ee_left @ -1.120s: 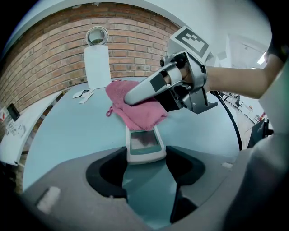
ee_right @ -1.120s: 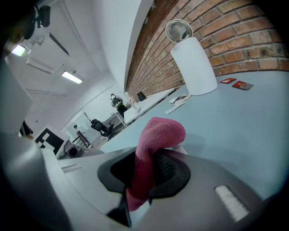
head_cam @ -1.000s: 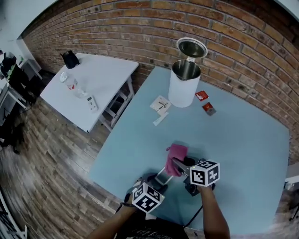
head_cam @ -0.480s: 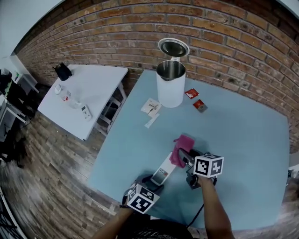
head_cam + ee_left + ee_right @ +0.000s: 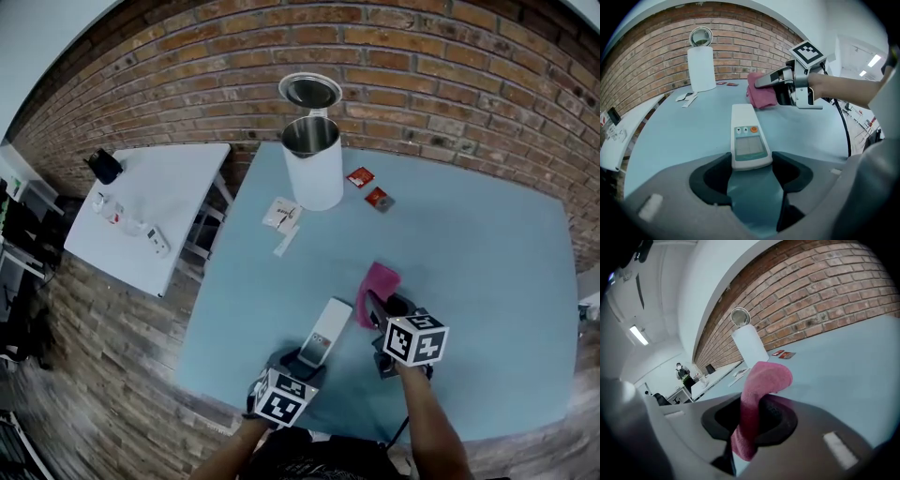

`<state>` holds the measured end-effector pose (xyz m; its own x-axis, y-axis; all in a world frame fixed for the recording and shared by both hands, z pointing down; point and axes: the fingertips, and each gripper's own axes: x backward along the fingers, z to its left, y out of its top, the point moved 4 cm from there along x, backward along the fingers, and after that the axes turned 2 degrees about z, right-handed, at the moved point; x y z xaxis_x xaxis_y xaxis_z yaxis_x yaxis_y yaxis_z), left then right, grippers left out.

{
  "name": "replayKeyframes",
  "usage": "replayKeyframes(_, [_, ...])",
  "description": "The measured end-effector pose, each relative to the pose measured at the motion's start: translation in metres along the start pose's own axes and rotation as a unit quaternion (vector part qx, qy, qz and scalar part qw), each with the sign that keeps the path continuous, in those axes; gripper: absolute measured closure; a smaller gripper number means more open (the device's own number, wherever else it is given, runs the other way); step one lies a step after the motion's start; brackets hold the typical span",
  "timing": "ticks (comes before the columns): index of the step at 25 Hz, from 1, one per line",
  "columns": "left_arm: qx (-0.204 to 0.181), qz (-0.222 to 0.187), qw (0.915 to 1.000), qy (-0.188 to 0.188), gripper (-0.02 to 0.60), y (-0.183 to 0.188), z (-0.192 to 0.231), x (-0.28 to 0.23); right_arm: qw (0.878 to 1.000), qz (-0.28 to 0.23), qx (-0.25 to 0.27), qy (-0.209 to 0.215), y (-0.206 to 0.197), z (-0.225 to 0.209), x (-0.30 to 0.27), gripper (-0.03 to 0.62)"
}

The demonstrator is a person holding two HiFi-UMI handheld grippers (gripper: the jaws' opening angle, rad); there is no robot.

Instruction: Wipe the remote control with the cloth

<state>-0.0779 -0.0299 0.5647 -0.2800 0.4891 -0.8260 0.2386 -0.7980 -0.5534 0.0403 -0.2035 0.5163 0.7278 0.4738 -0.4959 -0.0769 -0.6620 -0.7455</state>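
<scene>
1. Remote's [image 5: 325, 330] near end covered by left gripper [image 5: 751, 164], which clamps it near bench's [image 5: 487, 281] front edge.
2. Right gripper [image 5: 752, 418] pinches pink cloth [image 5: 764, 380], just beyond remote's far end.
3. Remote: white, grey screen, orange button.

**Camera setup, 3 views**

Head view: high, steeply down on blue table [image 5: 487, 281]. Left gripper view: low, just behind remote control [image 5: 747, 136], facing brick wall [image 5: 740, 33]. Right gripper view: likewise behind cloth [image 5: 757, 399], tilted. All 3 share white canister [image 5: 314, 173].

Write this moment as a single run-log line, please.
left gripper: clamps remote control | right gripper: clamps pink cloth | contact: none, cloth beside remote
</scene>
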Motion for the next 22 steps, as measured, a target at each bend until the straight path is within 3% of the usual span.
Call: replayKeyframes(22, [-0.011, -0.004, 0.9999, -0.002, 0.307, 0.002, 0.001, -0.003, 0.999, -0.002, -0.038, -0.022, -0.071, 0.078, 0.016, 0.517])
